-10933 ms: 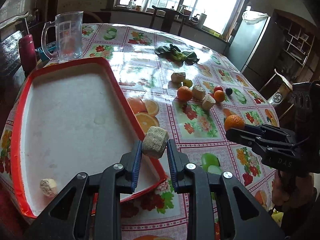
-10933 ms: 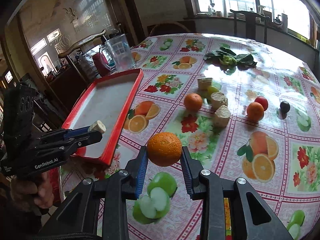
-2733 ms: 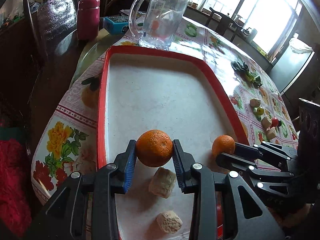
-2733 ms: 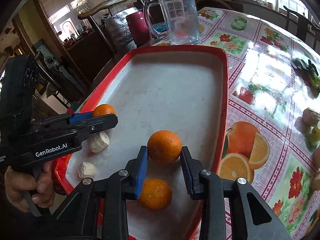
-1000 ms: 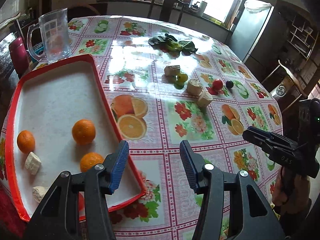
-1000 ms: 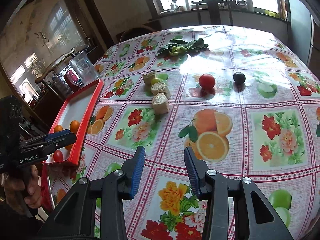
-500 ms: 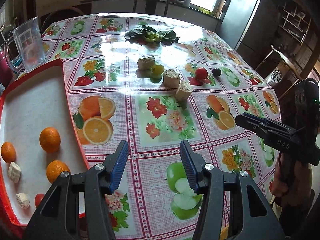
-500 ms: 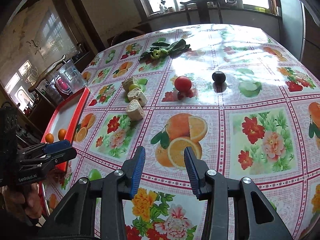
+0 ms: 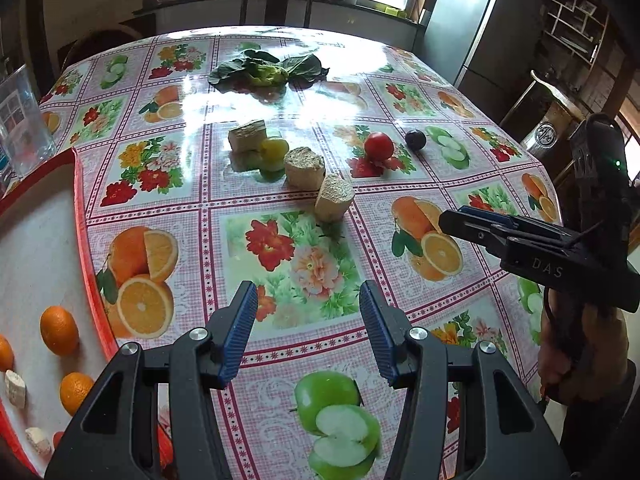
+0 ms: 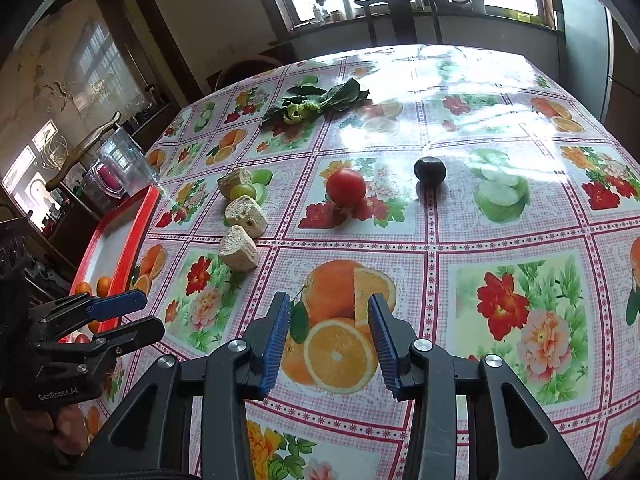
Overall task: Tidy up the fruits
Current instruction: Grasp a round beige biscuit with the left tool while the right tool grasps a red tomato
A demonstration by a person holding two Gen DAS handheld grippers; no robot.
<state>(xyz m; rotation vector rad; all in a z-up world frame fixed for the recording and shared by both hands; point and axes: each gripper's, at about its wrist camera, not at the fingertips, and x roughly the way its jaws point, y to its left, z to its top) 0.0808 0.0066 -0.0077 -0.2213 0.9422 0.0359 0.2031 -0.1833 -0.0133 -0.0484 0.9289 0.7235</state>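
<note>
My left gripper is open and empty above the printed tablecloth, just right of the red-rimmed tray. The tray holds oranges and small beige chunks. My right gripper is also open and empty, over a printed orange. Farther up the table lie a red tomato, a dark plum, a green fruit and three beige blocks. In the left wrist view the tomato and plum sit beyond the right gripper.
Leafy greens lie toward the table's far end. A glass jug stands behind the tray. A chair is at the far edge and a fridge at the back right. A hand holds the left gripper.
Both grippers have swung away from the tray toward the loose fruit. The tray has slid to the left edge of both views. Both stay open and empty.
</note>
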